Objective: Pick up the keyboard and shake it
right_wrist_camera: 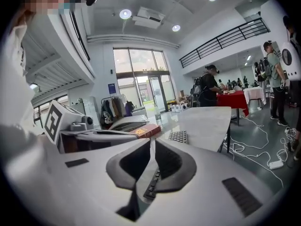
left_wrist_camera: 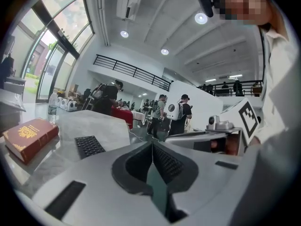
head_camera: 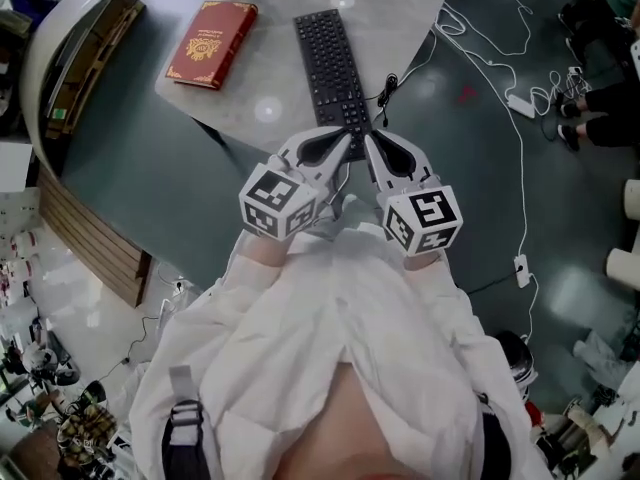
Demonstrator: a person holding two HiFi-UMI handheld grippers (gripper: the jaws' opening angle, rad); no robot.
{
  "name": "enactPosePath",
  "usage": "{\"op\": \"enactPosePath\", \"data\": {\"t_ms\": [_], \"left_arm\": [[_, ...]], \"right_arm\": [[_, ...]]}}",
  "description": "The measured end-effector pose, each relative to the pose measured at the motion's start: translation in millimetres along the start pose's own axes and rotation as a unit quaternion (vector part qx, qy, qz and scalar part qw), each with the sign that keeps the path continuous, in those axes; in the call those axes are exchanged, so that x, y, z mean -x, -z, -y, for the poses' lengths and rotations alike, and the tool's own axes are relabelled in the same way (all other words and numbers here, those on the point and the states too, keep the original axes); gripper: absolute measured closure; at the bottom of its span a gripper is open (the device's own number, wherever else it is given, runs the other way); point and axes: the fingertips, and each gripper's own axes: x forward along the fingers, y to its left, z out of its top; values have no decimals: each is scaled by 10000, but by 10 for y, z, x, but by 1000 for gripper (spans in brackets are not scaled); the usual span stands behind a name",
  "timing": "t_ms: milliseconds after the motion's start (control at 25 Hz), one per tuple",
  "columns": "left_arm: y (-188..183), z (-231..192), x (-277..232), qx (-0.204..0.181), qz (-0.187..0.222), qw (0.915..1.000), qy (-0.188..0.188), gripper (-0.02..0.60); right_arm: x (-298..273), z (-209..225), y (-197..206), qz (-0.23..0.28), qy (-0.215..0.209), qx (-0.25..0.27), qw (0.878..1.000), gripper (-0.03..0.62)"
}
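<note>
At the table's (head_camera: 420, 8) near edge the keyboard (head_camera: 330, 63) lies flat, just ahead of the left gripper (head_camera: 338, 150) and right gripper (head_camera: 372, 148), each with jaws pressed together and empty. Gripped only at this end, it could sag or slip, and its cable (head_camera: 386, 90) might snag. The red book's (head_camera: 211, 44) gold print is unreadable.

A pale marbled desk (head_camera: 400, 28) stands on a dark grey-green floor (head_camera: 150, 158). Off its right edge, white cables (head_camera: 523, 188) and a power strip (head_camera: 521, 105) trail over the floor. Off its left edge curves a slatted wooden counter (head_camera: 90, 238). Tall windows (right_wrist_camera: 141, 74) fill the far wall. Round ceiling lights (right_wrist_camera: 125, 14) glow overhead, and a black-railed balcony (left_wrist_camera: 131, 72) lines the white wall. A red-clothed table (right_wrist_camera: 233, 100) sits beyond the desk's far edge.
</note>
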Motion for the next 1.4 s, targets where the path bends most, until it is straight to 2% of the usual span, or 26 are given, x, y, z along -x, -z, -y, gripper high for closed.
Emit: {"op": "enactPosePath", "data": {"t_ms": [400, 680, 1080, 1400], "left_arm": [[-94, -180, -409, 245, 7, 9989, -392, 568], [12, -207, -535, 367, -91, 9972, -643, 568], [218, -343, -530, 553, -236, 9947, -829, 568], [359, -414, -547, 632, -465, 9948, -650, 568]], "right_arm": [[-275, 247, -60, -302, -649, -12, 9974, 562], [-372, 406, -23, -396, -912, -78, 9950, 562], [-486, 501, 211, -655, -969, -211, 9929, 562], [-540, 565, 369, -848, -741, -378, 9929, 562]]}}
